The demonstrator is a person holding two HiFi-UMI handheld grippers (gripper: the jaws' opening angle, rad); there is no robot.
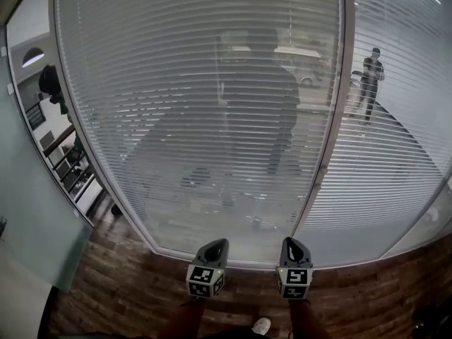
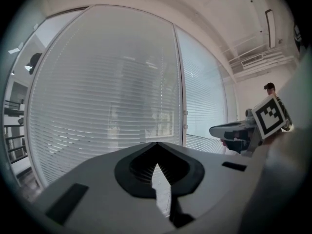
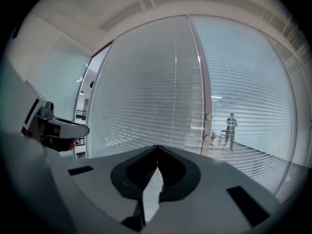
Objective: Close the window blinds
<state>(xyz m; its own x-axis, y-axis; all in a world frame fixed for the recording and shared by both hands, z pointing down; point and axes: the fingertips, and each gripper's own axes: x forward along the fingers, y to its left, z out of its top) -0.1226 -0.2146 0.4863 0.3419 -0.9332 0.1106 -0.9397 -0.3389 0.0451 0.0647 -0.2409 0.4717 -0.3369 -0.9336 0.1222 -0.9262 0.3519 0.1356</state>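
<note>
Facing window blinds [image 1: 198,104], near their bottom edge: left gripper [image 1: 214,246], right gripper [image 1: 292,244], jaws pressed together, empty. Slats look light, thin, easily bent; better hold likely small knob [image 3: 208,117] right of blinds.

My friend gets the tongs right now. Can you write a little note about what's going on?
Left tongs: shut, empty, pointing at the window, touching nothing.
Right tongs: shut, empty, beside the left ones.
Blinds: lowered over both panes, slats tilted open; a person beyond the glass shows through.
Two small knobs sit on the post between the panes, probably the slat control.
Done: nothing visible yet.
Left: reach the control and tilt the slats shut.
</note>
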